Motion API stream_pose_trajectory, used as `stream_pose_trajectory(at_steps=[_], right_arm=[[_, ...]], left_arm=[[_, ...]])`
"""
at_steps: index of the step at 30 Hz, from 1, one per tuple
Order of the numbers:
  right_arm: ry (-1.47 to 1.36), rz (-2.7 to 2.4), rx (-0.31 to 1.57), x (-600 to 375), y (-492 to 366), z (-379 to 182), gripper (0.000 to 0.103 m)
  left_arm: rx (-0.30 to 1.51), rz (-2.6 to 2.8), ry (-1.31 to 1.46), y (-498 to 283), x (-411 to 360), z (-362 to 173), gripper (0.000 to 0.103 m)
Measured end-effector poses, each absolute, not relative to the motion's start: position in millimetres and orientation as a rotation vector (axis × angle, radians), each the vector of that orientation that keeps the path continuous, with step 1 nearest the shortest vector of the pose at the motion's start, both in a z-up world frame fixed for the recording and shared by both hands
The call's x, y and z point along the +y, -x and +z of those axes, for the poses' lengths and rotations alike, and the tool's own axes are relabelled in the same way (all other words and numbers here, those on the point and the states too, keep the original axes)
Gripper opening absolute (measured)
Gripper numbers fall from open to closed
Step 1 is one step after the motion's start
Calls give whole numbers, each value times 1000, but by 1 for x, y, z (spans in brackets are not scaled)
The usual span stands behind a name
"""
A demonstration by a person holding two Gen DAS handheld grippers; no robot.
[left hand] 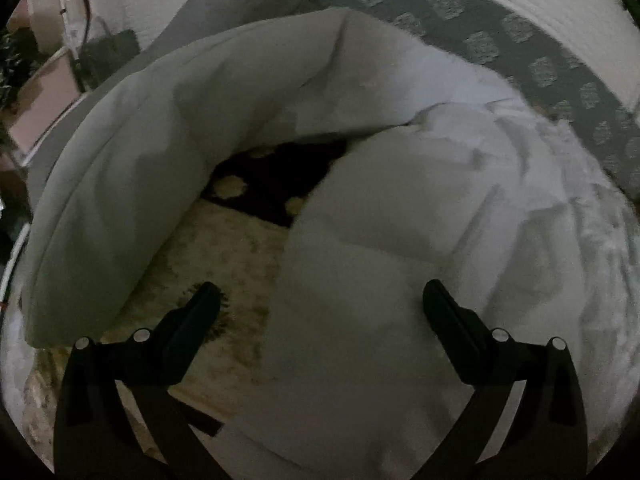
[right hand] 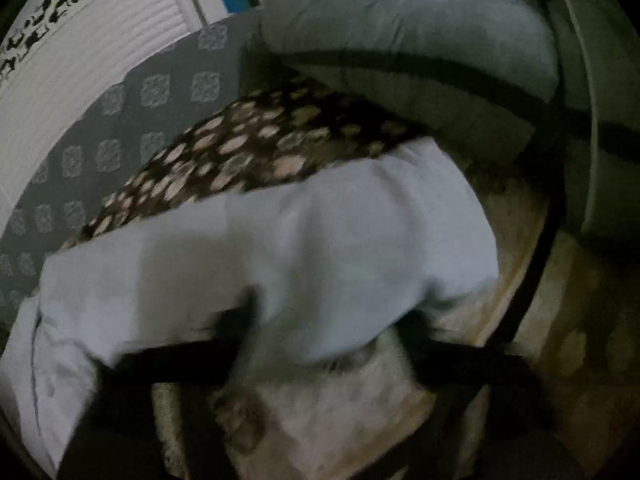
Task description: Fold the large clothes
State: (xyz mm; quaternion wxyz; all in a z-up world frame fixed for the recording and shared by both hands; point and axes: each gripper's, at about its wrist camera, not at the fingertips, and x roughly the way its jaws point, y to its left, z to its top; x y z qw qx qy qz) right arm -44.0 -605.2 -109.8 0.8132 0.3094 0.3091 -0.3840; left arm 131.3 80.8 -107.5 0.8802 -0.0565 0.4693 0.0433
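A large white garment (left hand: 400, 216) lies bunched on a patterned rug (left hand: 224, 248). In the left wrist view my left gripper (left hand: 320, 300) is open, its two black fingers spread wide just above the garment's near fold, holding nothing. In the right wrist view a long white part of the garment (right hand: 280, 248) stretches across the frame, blurred by motion. My right gripper (right hand: 324, 332) sits at its lower edge with the cloth draped over the fingertips; the fingers look spread, but blur and cloth hide whether they grip.
A grey cushion (left hand: 132, 168) curves around the left side of the rug. A dark spotted cloth (right hand: 248, 144) lies behind the garment. A grey patterned carpet (right hand: 120, 120) and a white ribbed wall (left hand: 520, 0) border the area. Grey-green cushions (right hand: 420, 32) sit at the far right.
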Motion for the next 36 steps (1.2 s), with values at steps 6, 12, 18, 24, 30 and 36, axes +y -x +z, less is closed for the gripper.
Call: stream_pose_trajectory(at_steps=[6,12,18,24,30,36], right_arm=[[-621,-394,813,-517,3,-103,95],[-529,-21,1143,-395,-49,-146,95],[-515,1,1108,-383,-49,-123,25],[-405,-35,882,-377,-24,-49,17],[-409,66,1022,-386,15,-65,32],[-502,-335,911,-470,26,-71,93]], left_arm=[[938,-17,111,-115,68,-94,100],[1039,-41,-28,-116,38,-137,100],[1070,-127,-2,-116,34,-133,47],[1026,-295,-28,-86,14,-91,19],[1000,-318,48,-67,21,-58,31],[908,11,110,-90,65,-58,98]])
